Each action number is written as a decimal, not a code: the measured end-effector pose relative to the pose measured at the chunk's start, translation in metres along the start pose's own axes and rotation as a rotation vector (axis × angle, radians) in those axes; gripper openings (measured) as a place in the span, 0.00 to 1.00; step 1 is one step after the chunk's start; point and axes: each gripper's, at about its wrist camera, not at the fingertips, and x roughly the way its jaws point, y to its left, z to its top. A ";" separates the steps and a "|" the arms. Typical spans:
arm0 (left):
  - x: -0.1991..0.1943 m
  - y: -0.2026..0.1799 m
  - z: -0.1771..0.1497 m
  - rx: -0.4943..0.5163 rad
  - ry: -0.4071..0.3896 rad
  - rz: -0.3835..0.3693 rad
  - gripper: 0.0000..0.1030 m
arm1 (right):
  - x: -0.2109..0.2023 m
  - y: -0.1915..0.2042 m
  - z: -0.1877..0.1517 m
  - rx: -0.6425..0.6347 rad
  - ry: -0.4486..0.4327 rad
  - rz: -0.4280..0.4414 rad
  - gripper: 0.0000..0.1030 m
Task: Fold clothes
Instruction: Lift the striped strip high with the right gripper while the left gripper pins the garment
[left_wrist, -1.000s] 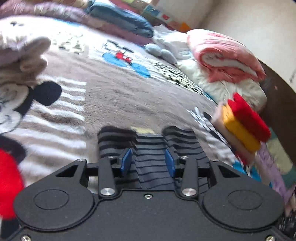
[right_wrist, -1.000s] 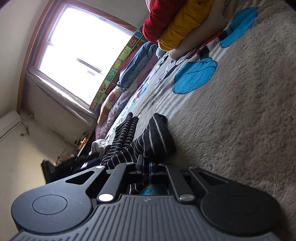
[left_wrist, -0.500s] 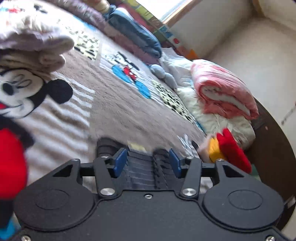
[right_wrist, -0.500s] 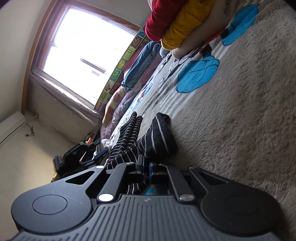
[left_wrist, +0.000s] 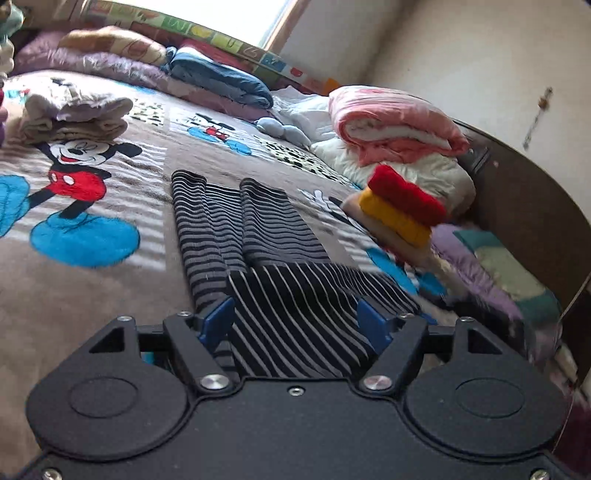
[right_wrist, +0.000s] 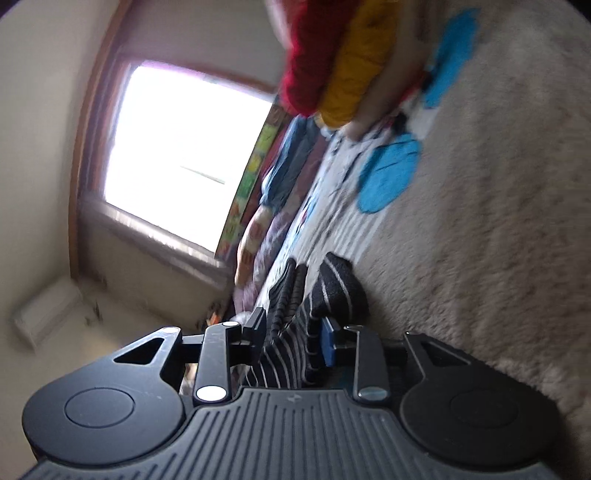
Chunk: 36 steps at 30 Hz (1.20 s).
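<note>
No readable brand; only a Mickey Mouse print (left_wrist: 79, 162) on the brown blanket (left_wrist: 92, 288) at left. Left tool (left_wrist: 297, 319) angled down, jaws wide and opening, above the striped garment (left_wrist: 258, 236) without pressing it. Right tool (right_wrist: 293, 334) level, rolled sideways, jaws narrow and opening, striped cloth between. Garment flat on the bed; folded stack (left_wrist: 400, 206) right; window (right_wrist: 184, 151) beyond.

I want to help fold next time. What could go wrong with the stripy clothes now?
Both tongs are opening with the stripy cloth between their pads. The folded-over end by the left tongs might spring back open once let go. The right tongs could snag the bunched cloth when pulling away and drag it crooked. The red and yellow pile sits close by and could get bumped.
</note>
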 end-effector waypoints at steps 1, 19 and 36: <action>-0.004 -0.003 -0.005 0.018 0.006 -0.003 0.71 | 0.000 -0.002 0.001 0.042 -0.013 -0.006 0.29; 0.011 -0.015 -0.051 0.525 0.123 -0.019 0.71 | 0.010 0.094 0.003 -0.299 -0.080 -0.265 0.05; 0.023 0.008 -0.046 0.439 0.250 -0.144 0.71 | 0.108 0.223 -0.005 -0.747 0.051 -0.330 0.05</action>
